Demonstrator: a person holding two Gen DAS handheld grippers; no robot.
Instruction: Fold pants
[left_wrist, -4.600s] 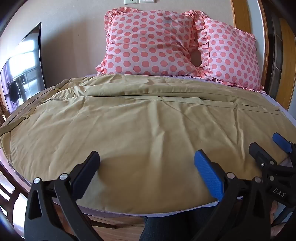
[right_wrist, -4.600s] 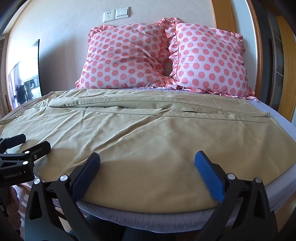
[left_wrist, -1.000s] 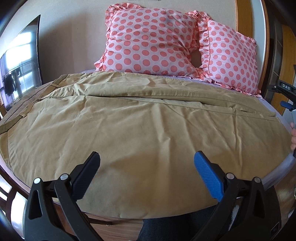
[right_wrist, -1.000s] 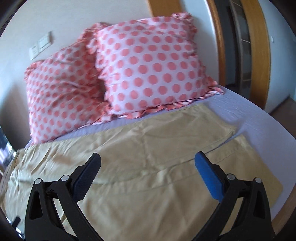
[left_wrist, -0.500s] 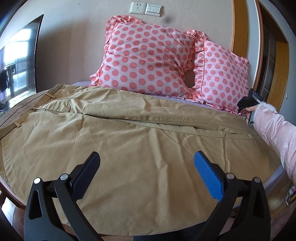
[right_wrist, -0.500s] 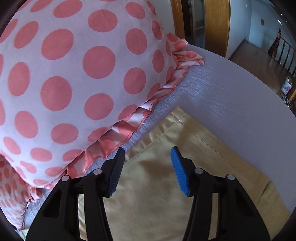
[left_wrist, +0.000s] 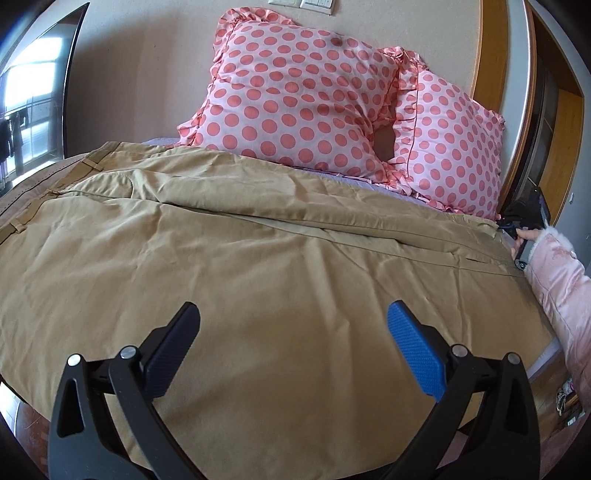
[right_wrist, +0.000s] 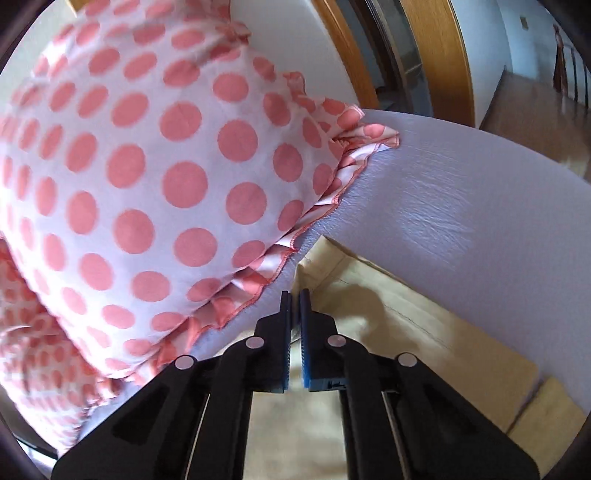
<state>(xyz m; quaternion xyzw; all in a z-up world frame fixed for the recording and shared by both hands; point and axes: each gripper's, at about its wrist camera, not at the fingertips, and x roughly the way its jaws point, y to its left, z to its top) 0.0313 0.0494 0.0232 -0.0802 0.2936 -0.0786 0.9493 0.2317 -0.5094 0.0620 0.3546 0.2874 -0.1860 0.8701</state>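
Tan pants (left_wrist: 258, 266) lie spread flat across the bed, waistband at the left, leg hems at the right. My left gripper (left_wrist: 291, 343) is open and empty, hovering over the near leg. My right gripper (right_wrist: 294, 295) is shut on the far hem corner of the pants (right_wrist: 388, 332), right beside the pillow's frill. In the left wrist view the right gripper (left_wrist: 524, 218) shows at the far right hem, held by a hand in a pink sleeve.
Two pink polka-dot pillows (left_wrist: 295, 96) (right_wrist: 147, 166) lean on the wall at the head of the bed. Lilac sheet (right_wrist: 424, 177) shows past the hem. A wooden door frame (right_wrist: 436, 55) stands at the right, a dark TV screen (left_wrist: 40, 92) at the left.
My right gripper reached the far hem corner by the pillow and closed on it. My left gripper stayed open over the near leg, shifting slightly.
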